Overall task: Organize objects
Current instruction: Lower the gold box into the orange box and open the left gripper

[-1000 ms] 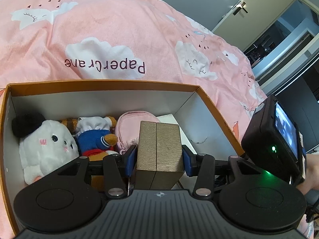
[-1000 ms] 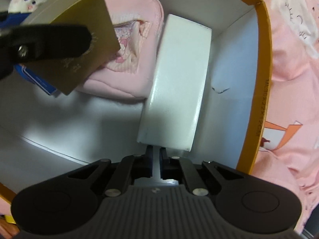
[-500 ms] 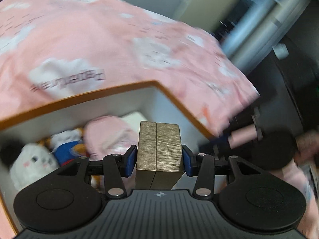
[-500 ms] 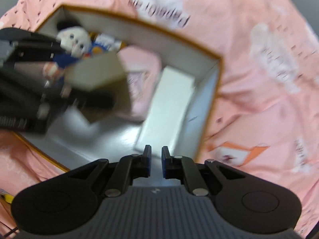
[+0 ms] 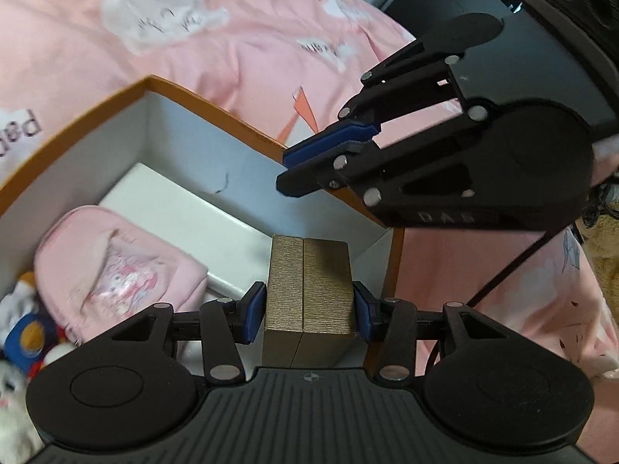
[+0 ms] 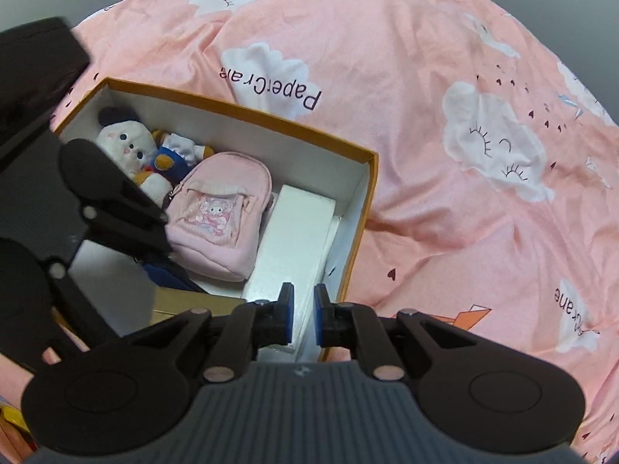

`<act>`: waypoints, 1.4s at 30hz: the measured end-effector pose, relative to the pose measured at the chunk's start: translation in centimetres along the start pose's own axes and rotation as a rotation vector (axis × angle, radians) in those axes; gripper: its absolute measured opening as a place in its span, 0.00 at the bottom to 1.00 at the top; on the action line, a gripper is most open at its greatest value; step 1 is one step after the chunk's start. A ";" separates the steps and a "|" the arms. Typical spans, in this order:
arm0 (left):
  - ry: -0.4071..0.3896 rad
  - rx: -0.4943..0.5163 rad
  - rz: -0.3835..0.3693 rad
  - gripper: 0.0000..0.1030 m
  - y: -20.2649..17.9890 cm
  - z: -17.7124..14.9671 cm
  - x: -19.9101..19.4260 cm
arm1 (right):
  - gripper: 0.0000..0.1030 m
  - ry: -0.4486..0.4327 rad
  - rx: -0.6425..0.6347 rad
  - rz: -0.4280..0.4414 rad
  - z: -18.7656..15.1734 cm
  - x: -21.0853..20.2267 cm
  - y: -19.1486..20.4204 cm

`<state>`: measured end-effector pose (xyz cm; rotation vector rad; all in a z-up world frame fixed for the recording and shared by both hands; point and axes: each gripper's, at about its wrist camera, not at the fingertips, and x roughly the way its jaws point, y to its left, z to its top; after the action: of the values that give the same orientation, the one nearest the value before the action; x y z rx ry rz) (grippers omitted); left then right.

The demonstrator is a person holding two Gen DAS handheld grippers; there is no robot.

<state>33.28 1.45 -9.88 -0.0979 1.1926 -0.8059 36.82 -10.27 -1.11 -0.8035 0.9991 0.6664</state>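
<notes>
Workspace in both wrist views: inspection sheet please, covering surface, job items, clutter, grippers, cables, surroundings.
Surface: pink cloud-print bedspread, rumpled.
Job's things: orange-rimmed cardboard box holding white plush toy, blue-dressed plush, pink mini backpack, white box; gold box above the box's near end.
Clutter: nothing seen.
Grippers: left gripper shut on gold box; right gripper nearly closed with nothing between its pads, above the box's corner.
Cables: black cable below right gripper.
Surroundings: dark furniture beyond the bed.
</notes>
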 end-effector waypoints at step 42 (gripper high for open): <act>0.021 -0.450 0.057 0.22 1.3 -0.7 2.7 | 0.09 -0.072 0.235 0.076 -3.0 -2.4 -1.7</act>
<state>33.73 0.99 -12.93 -0.4234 1.3742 -0.4778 35.81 -13.92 0.65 -0.5352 1.0245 0.6247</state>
